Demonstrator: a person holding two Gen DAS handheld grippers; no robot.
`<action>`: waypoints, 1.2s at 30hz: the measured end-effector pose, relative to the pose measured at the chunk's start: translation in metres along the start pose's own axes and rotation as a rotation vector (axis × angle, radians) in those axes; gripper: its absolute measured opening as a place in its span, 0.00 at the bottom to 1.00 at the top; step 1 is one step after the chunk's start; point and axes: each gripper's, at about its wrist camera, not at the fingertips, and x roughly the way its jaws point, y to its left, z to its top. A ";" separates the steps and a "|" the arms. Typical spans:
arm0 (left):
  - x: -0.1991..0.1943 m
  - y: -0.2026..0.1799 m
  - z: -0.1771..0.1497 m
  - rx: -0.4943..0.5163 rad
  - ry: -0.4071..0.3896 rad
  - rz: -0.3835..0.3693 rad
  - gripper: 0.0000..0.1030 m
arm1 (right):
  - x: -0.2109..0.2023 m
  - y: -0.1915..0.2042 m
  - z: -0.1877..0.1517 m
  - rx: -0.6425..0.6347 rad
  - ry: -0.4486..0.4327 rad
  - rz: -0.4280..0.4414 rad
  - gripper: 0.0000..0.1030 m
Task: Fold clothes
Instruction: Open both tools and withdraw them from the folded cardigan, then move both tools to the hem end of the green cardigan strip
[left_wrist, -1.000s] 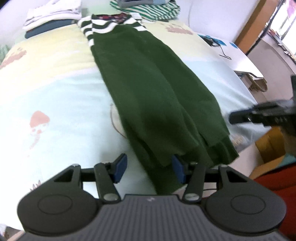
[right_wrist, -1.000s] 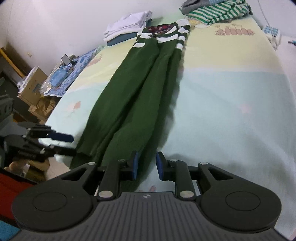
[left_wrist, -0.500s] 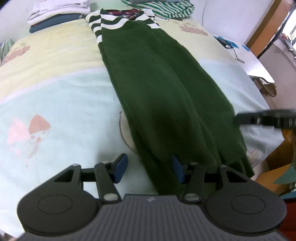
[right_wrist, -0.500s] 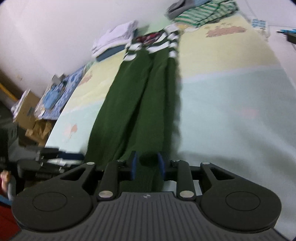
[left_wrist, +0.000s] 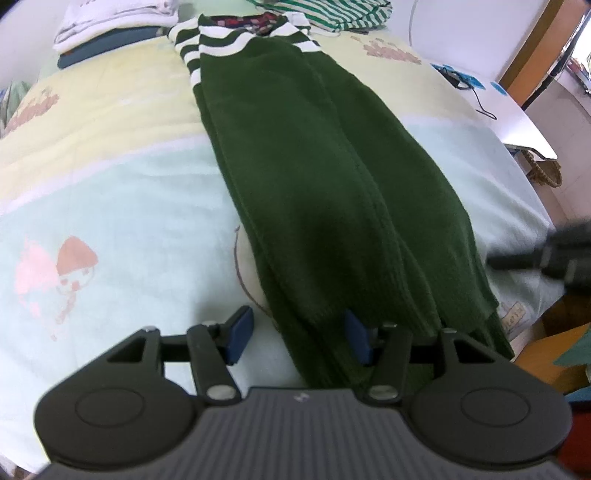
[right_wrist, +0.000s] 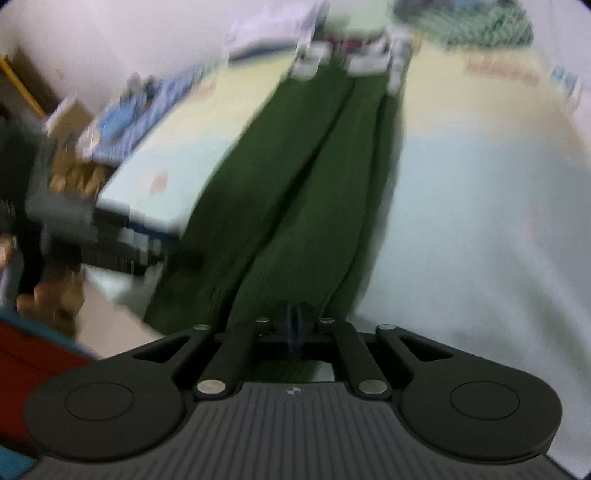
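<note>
A dark green garment with white-striped cuffs at its far end lies lengthwise on the bed, folded into a long narrow strip. My left gripper is open, its blue pads straddling the garment's near left hem just above the sheet. In the blurred right wrist view the same green garment runs away from me, and my right gripper is shut on its near hem, which is lifted a little off the bed. The right gripper shows as a dark blur at the left view's right edge.
The bed has a pale green and yellow printed sheet. Folded white and blue clothes and a green-striped pile lie at its far end. A white table stands right of the bed; boxes crowd the floor on the other side.
My right gripper closed onto the garment's near hem and began lifting it, with the view blurring. The left gripper crept forward along the garment, staying open.
</note>
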 end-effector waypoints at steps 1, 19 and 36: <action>0.000 0.003 0.002 -0.013 -0.005 -0.005 0.57 | -0.001 -0.007 0.007 0.029 -0.025 -0.005 0.28; 0.004 0.001 0.006 -0.038 -0.002 0.031 0.59 | 0.039 -0.026 0.016 0.051 0.063 -0.066 0.03; 0.020 -0.006 0.029 -0.074 0.017 0.148 0.66 | 0.045 -0.014 0.023 0.037 0.003 -0.147 0.15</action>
